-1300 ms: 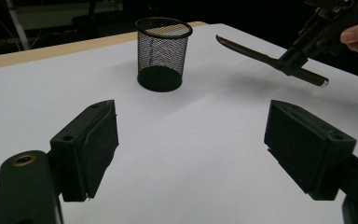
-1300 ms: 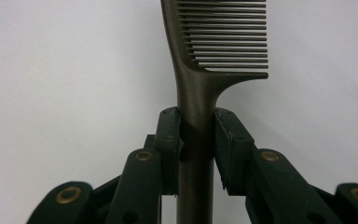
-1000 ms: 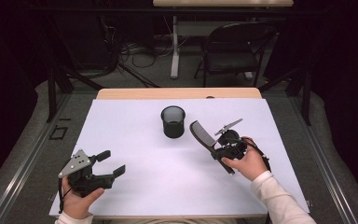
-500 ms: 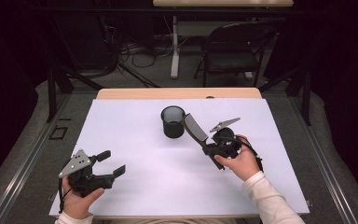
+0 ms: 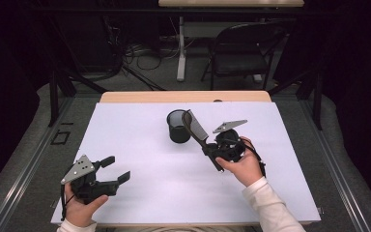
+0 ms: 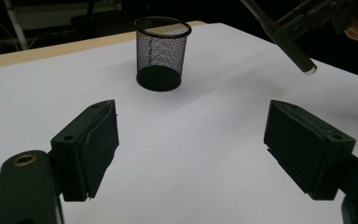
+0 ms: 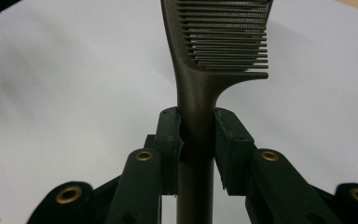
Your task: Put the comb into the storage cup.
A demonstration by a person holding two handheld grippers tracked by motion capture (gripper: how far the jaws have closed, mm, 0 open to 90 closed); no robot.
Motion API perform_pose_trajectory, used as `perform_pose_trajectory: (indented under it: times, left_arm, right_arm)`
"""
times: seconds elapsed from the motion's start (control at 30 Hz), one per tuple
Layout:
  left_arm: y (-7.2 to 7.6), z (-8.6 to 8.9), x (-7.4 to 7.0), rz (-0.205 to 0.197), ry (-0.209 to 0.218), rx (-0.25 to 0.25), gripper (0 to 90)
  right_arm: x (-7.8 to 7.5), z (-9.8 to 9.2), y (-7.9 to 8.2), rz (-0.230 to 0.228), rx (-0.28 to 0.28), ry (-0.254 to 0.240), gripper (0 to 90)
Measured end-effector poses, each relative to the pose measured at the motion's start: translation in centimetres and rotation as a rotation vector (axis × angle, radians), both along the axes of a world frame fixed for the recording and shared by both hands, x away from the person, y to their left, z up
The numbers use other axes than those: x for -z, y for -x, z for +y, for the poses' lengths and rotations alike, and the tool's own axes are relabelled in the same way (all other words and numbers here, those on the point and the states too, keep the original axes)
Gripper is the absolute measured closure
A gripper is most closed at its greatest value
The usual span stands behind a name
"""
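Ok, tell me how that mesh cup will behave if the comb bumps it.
The mesh cup is open wire, so probably light and easily pushed. It stands tall on a narrow base, so a high knock from the comb might tip it; once on its side it would likely roll.

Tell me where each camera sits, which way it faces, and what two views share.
High view: above the person's side, looking down on table; both hands, left gripper, right gripper show.
Left gripper view: between open jaws, toward mesh cup.
Right gripper view: along jaws clamping comb.
Shared: high and left gripper views both show the cup.
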State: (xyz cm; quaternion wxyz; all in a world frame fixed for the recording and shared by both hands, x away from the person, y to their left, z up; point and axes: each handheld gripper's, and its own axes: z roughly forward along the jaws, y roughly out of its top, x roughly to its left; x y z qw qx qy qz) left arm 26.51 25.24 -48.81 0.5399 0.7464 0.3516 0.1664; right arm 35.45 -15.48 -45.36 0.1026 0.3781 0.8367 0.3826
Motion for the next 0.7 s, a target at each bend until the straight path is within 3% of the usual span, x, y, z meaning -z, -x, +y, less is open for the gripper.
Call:
perform_pose_trajectory:
  times: [0.27, 0.7]
  left_arm:
    - [0.0, 0.0, 0.0, -0.001, 0.004, 0.012, 18.8]
    - [0.0, -0.1, 0.1, 0.000, 0.016, 0.028, 21.8]
  right_arm:
    - [-0.5, 1.4, 0.1, -0.069, -0.009, 0.001, 72.8]
    - [-0.1, 2.8, 1.5, -0.222, -0.036, -0.007, 72.8]
